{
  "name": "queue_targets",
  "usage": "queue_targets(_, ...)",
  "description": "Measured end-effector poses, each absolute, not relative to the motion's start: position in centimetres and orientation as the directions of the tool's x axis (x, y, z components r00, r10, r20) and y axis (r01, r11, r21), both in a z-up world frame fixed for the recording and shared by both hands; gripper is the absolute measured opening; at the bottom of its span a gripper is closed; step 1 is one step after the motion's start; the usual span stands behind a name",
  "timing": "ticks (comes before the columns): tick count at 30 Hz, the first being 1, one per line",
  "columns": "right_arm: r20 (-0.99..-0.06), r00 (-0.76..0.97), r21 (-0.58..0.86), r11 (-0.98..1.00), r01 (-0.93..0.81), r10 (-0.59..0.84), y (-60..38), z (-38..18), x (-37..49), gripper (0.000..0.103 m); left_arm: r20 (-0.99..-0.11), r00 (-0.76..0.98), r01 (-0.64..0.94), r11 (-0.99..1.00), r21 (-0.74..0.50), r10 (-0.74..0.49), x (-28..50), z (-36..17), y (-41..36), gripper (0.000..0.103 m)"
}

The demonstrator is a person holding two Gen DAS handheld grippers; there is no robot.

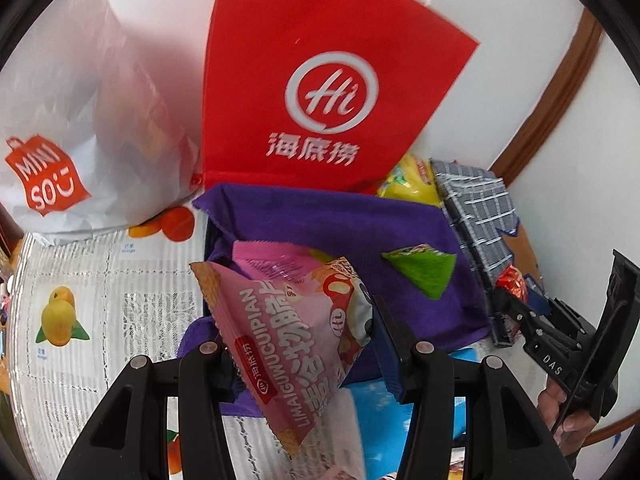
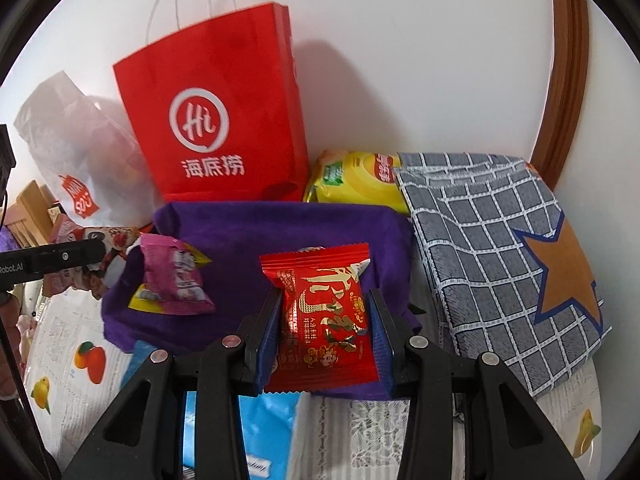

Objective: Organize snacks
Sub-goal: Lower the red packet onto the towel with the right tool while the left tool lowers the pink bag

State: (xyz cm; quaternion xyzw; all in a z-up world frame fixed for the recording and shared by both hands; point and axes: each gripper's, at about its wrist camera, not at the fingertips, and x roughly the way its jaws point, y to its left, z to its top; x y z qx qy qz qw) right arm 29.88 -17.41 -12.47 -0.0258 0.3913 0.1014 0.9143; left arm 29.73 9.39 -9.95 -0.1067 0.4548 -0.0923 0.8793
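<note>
My left gripper point(image 1: 304, 340) is shut on a pink triangular snack packet point(image 1: 280, 344), held just above the near edge of a purple cloth-lined bin point(image 1: 320, 216). Inside the bin lie a green triangular packet point(image 1: 424, 268) and a second pink packet point(image 1: 272, 258). My right gripper point(image 2: 325, 308) is shut on a red foil snack packet point(image 2: 316, 280), its blue pads pressing both sides, over the same purple bin point(image 2: 260, 232). A pink and yellow packet point(image 2: 176, 280) rests at the bin's left. The left gripper point(image 2: 80, 256) shows at the left edge of the right wrist view.
A red paper bag point(image 2: 216, 120) and a white plastic shopping bag point(image 1: 80, 120) stand behind the bin against the wall. A yellow chip bag point(image 2: 356, 180) and a checked cloth bag with a star point(image 2: 500, 260) sit to the right. A blue pack point(image 2: 264, 420) lies on the fruit-print table cover point(image 1: 80, 280).
</note>
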Motion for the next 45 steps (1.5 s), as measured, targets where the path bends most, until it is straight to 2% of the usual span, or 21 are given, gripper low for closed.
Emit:
queue_targets(8, -0.739, 0.652, 0.042, 0.978, -0.206, 0.169, -17.3, -14.4, 31.9, 0.041, -0.809, 0.524, 0.071, 0.96, -0.272, -0.268, 31.4, -12.8, 8.8, 0.049)
queue_targets(25, -0.787, 0.598, 0.031, 0.978, -0.206, 0.151, -16.9, -18.3, 33.9, 0.041, -0.825, 0.483, 0.074, 0.952, -0.296, -0.294, 33.5, -15.4, 7.3, 0.049)
queue_targets(41, -0.793, 0.596, 0.008, 0.979, -0.204, 0.131, -16.6, -18.8, 34.1, 0.043, -0.829, 0.472, 0.084, 0.952, -0.295, -0.299, 33.5, -15.4, 7.0, 0.049)
queue_targets(42, -0.792, 0.596, 0.006, 0.979, -0.202, 0.128, -16.6, -18.6, 34.0, 0.044, -0.83, 0.468, 0.086, 0.951, -0.298, -0.303, 33.5, -15.4, 7.0, 0.051)
queue_targets(45, -0.783, 0.609, 0.011, 0.981, -0.193, 0.129, -16.8, -17.9, 33.6, 0.053, -0.831, 0.466, 0.087, 0.95, -0.298, -0.304, 33.3, -15.2, 6.8, 0.068)
